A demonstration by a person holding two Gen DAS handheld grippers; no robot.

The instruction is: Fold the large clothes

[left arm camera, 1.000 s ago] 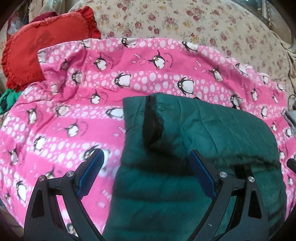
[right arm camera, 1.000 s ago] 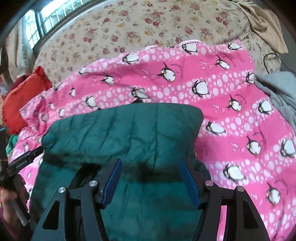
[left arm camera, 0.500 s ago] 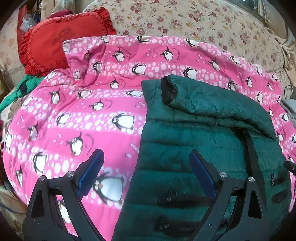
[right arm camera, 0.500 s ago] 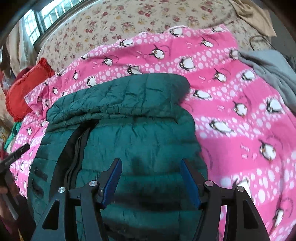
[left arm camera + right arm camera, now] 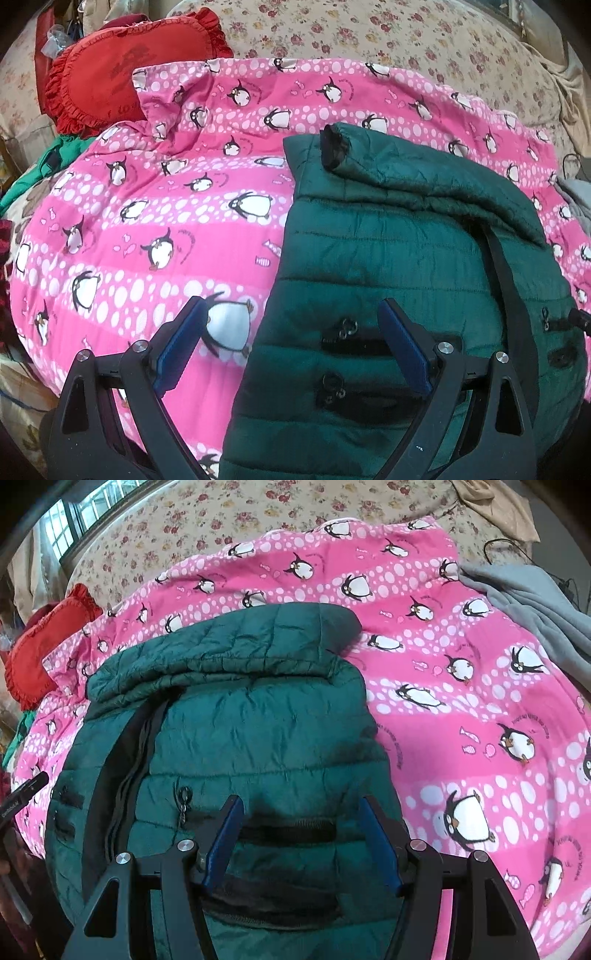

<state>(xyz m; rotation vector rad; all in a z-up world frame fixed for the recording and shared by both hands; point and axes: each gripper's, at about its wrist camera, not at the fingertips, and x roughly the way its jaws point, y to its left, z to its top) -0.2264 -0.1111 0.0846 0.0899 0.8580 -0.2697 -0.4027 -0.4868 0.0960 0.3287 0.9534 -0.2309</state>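
A dark green quilted jacket point(image 5: 388, 258) lies on a pink penguin-print blanket point(image 5: 166, 229), front up, zipper and pockets showing. One sleeve point(image 5: 406, 177) is folded across its far end, black cuff at the left. It also shows in the right wrist view point(image 5: 251, 731). My left gripper point(image 5: 291, 314) is open and empty, above the jacket's left edge near its hem. My right gripper point(image 5: 299, 812) is open and empty, above the jacket's right half over a pocket.
The blanket point(image 5: 461, 701) covers a floral sheet point(image 5: 369, 33). A red frilled cushion point(image 5: 122, 70) lies at the far left, green cloth point(image 5: 59, 158) beside it. A grey garment point(image 5: 535, 605) lies at the far right. The left gripper's tip point(image 5: 26, 797) shows at the left edge.
Both grippers have pulled back toward me and away from the far end of the jacket. The sleeve now lies folded across the top, and the zipper and pockets have come into view.
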